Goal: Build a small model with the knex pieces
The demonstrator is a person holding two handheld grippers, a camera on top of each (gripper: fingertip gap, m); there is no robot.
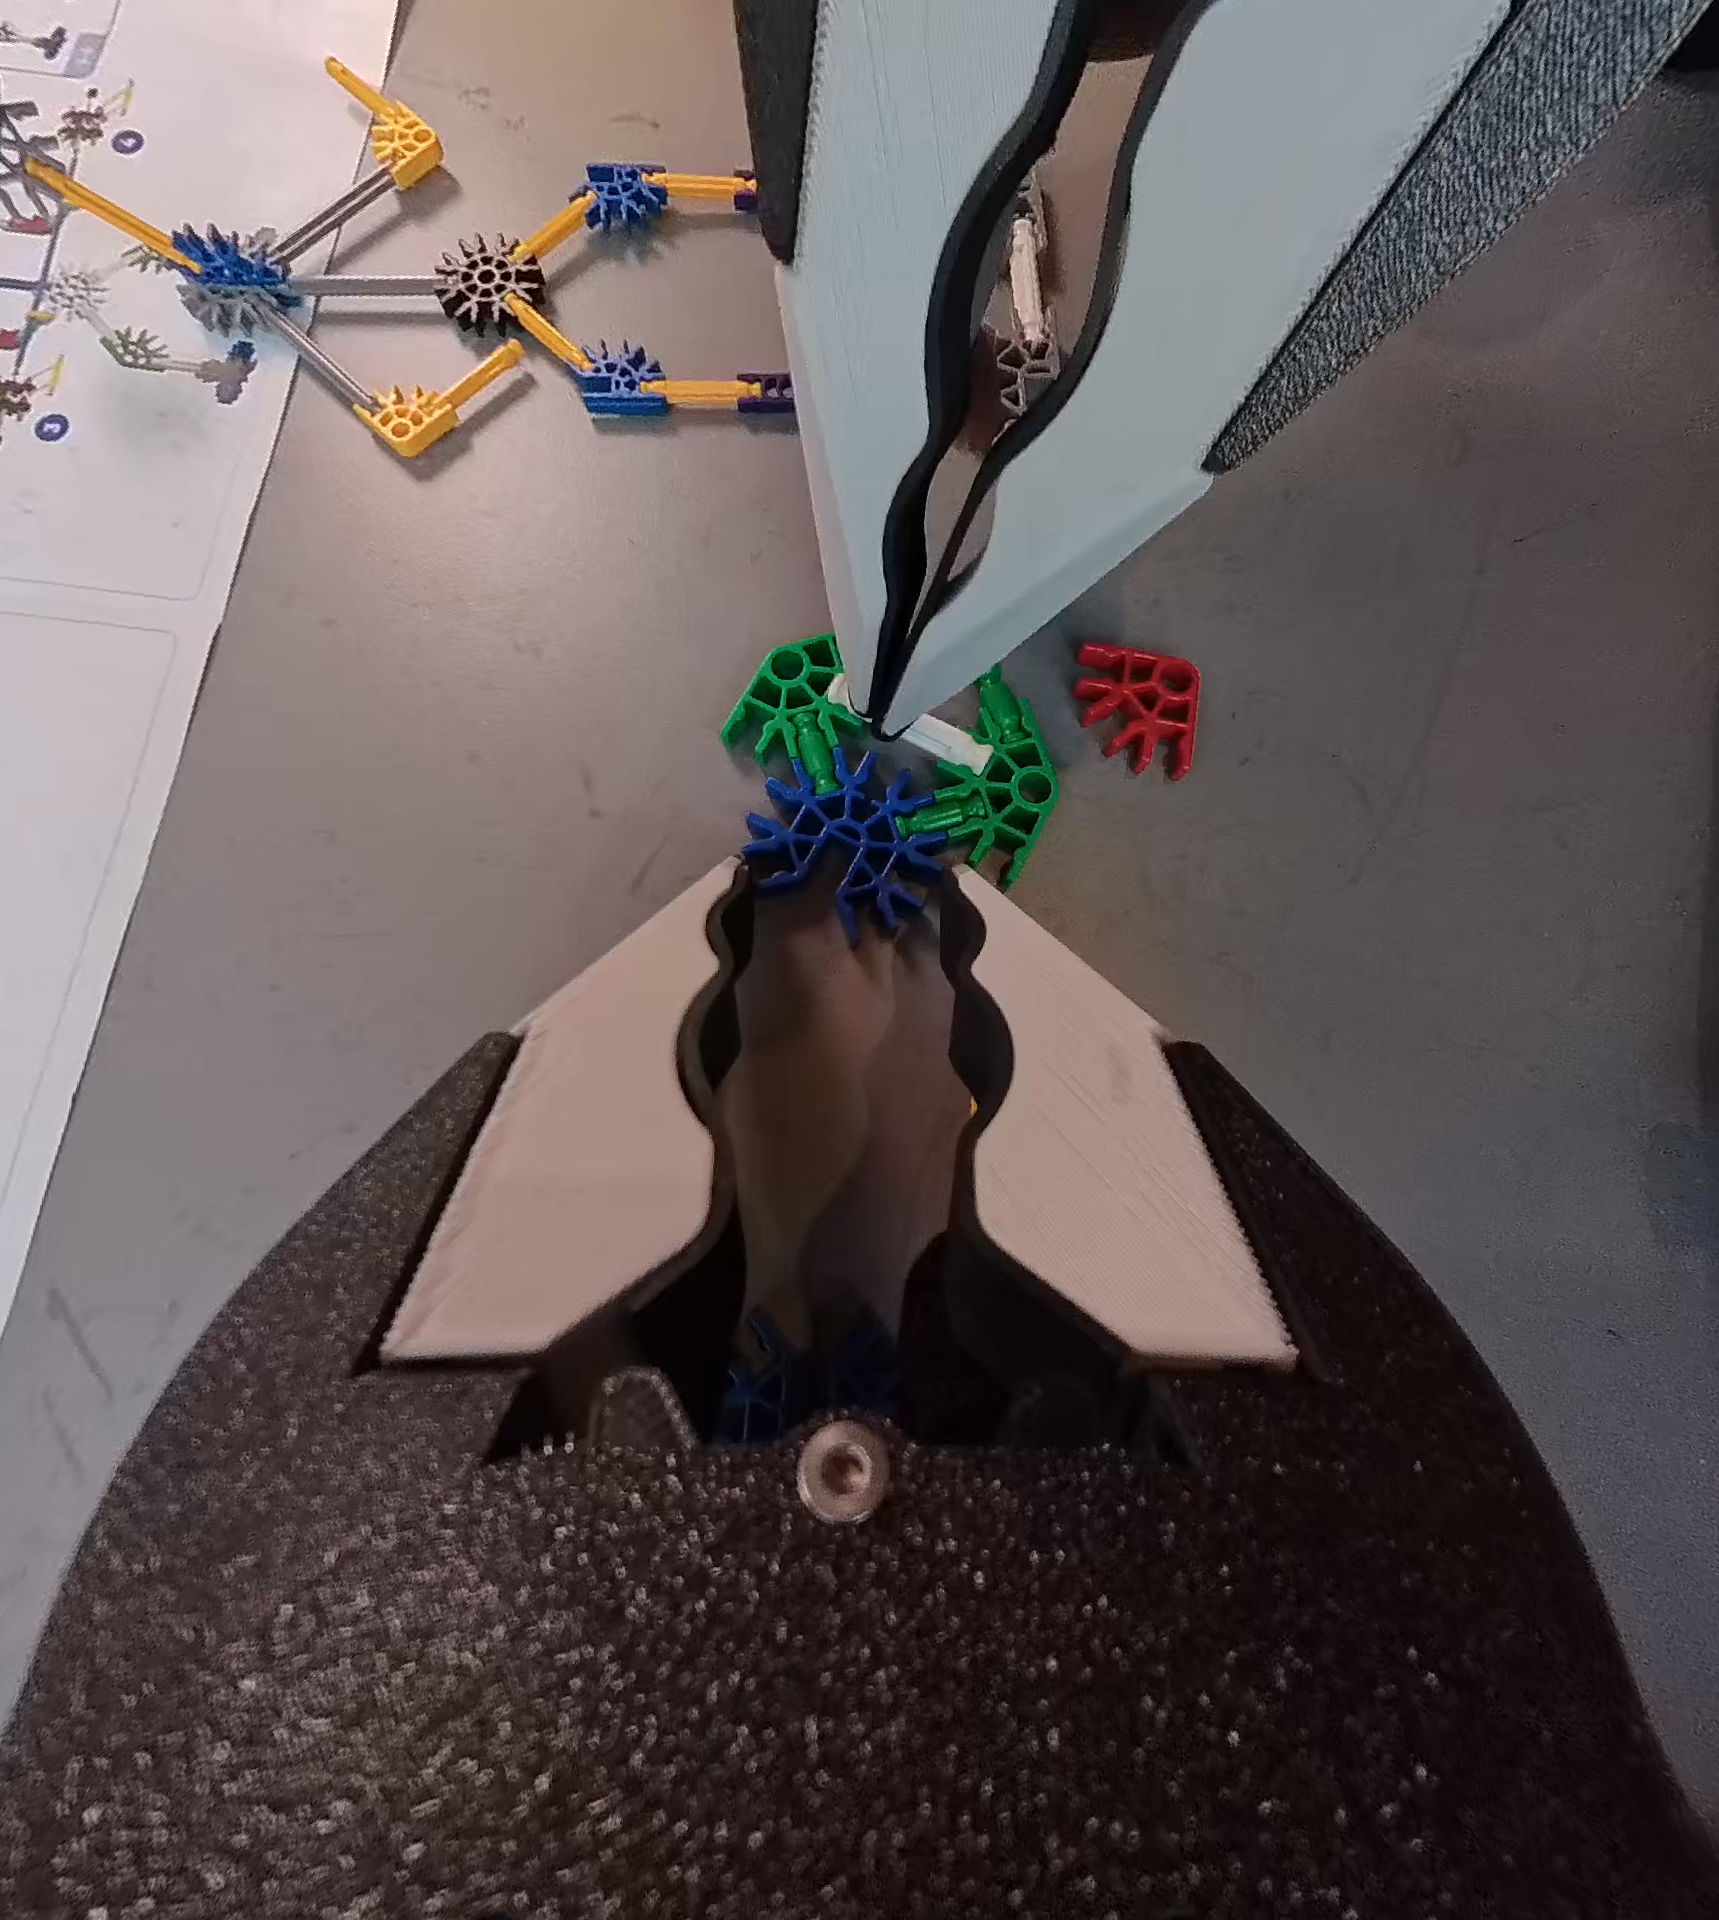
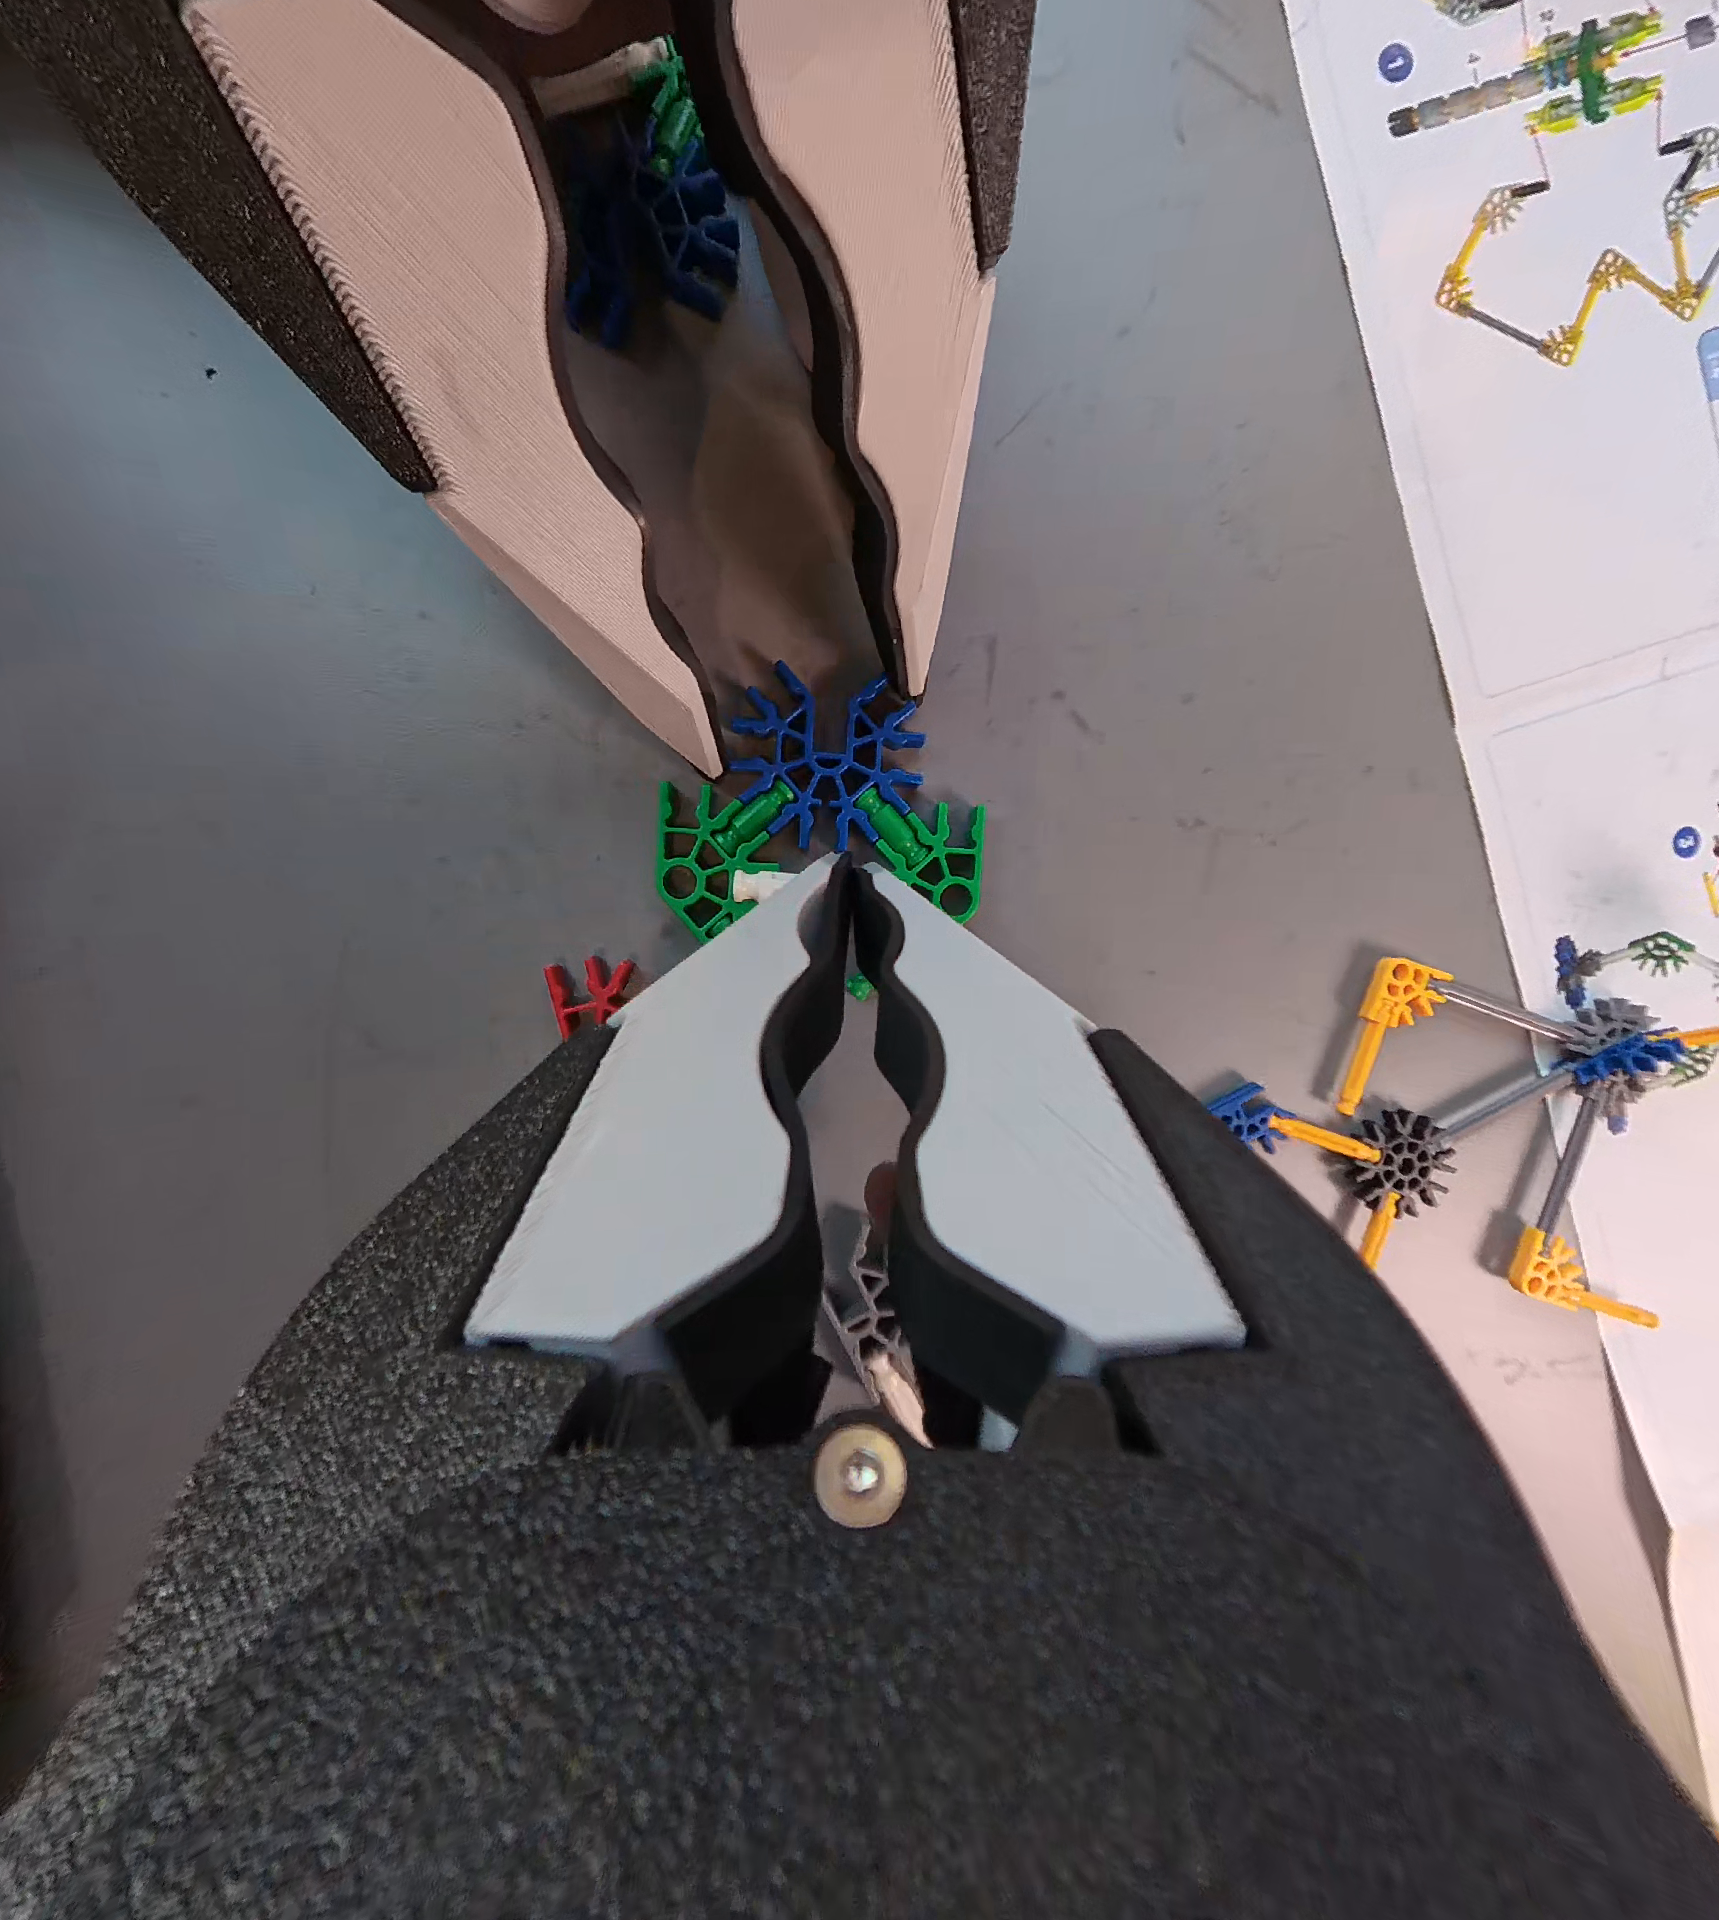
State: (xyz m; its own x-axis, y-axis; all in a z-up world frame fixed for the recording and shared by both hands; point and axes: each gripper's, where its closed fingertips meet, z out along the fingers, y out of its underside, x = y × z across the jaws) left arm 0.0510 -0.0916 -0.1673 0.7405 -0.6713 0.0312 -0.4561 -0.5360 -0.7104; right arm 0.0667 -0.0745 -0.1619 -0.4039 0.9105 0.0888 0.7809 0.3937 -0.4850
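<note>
A small assembly lies on the grey table: a blue snowflake connector (image 1: 855,831) joined by short green rods to two green connectors (image 1: 787,691) (image 1: 1011,805). A white rod (image 1: 954,738) spans the two green connectors. My left gripper (image 1: 844,868), with tan fingers, is shut on the blue connector (image 2: 829,764), one tip on each side. My right gripper (image 2: 847,868), with pale blue fingers, comes from the opposite side and is shut on the white rod (image 2: 756,888), tips down at the table. A loose red connector (image 1: 1141,707) lies just beside the assembly.
A larger model of yellow, blue and black connectors with grey and yellow rods (image 1: 486,281) lies farther off, also in the right wrist view (image 2: 1400,1153). A printed instruction sheet (image 1: 24,520) covers that side of the table (image 2: 1613,582).
</note>
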